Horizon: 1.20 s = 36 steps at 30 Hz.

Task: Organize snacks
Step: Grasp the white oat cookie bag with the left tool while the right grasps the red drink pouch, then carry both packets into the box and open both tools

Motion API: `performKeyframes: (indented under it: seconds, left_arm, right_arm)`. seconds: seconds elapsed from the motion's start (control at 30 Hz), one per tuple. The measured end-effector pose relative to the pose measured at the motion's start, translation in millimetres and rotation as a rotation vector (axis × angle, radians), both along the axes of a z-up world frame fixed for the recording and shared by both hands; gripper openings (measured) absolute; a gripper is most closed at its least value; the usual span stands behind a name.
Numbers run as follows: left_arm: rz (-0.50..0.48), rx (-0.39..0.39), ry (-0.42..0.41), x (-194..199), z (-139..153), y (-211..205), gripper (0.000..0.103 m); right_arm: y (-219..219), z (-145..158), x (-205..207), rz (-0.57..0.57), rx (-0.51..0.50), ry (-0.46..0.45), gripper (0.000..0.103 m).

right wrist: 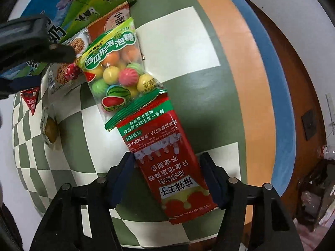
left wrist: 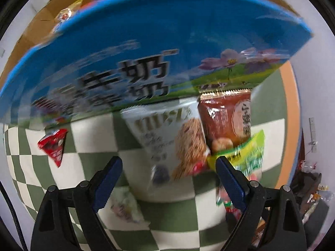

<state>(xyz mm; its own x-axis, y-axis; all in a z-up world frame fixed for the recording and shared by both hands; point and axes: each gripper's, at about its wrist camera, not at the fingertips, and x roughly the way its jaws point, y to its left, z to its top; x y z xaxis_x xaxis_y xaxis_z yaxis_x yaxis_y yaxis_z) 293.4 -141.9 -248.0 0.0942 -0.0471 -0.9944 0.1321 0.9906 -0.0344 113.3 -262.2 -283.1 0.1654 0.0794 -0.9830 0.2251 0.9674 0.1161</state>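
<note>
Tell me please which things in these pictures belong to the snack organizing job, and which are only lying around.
Belong to the job:
- red spicy-strip packet, between the right gripper fingers
- watermelon gum bag
- white oat-bar packet
- brown packet
- small red triangular packet
- blue milk box
- left gripper, open

Just lying about:
- checked tablecloth
- clutter beyond the table edge

gumball bag (right wrist: 117,67) overlapping strip packet (right wrist: 167,163), on cloth (right wrist: 188,79)

Glossy plastic snack packets (right wrist: 175,167), matt checked cloth (right wrist: 188,87)
</note>
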Motion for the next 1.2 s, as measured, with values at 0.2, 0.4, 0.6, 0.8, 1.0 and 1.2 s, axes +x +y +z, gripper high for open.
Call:
performKeyframes:
  seconds: [0.2, 0.4, 0.6, 0.8, 1.0, 1.2]
  left_arm:
    - [0.0, 0.026, -0.023, 5.7, -13.6, -9.2, 0.061]
    - [-0.052, 0.059, -0.048, -29.6, -13.6, 6.3, 0.058]
    - [-0.015, 0.029, 0.04, -81.2, -24.2, 43.3, 0.058]
    - [0.02, -0.037, 0.12, -90.4, -55.8, 49.9, 0.059]
    - [0.024, -0.061, 0.109, -79.1, -62.2, 46.9, 0.06]
    - [0.023, -0.048, 0.055, -88.3, -34.0, 53.9, 0.051]
  right_arm:
    - [-4.2, -2.1, -6.1, -0.012, 0.0, 0.005, 0.066]
    - [-20.3, 0.7, -19.6, -0.062, 0.007, 0.017, 0.065]
    - [-35.3, -2.2, -15.6, -0.124, 0.044, 0.013, 0.065]
    - [-46.2, 1.7, -1.3, -0.152, 0.135, 0.027, 0.074]
    - [-35.9, -5.2, 2.0, 0.026, 0.047, 0.092, 0.082]
    - [-19.0, 0.4, -9.2, 0.05, -0.071, 0.024, 0.058]
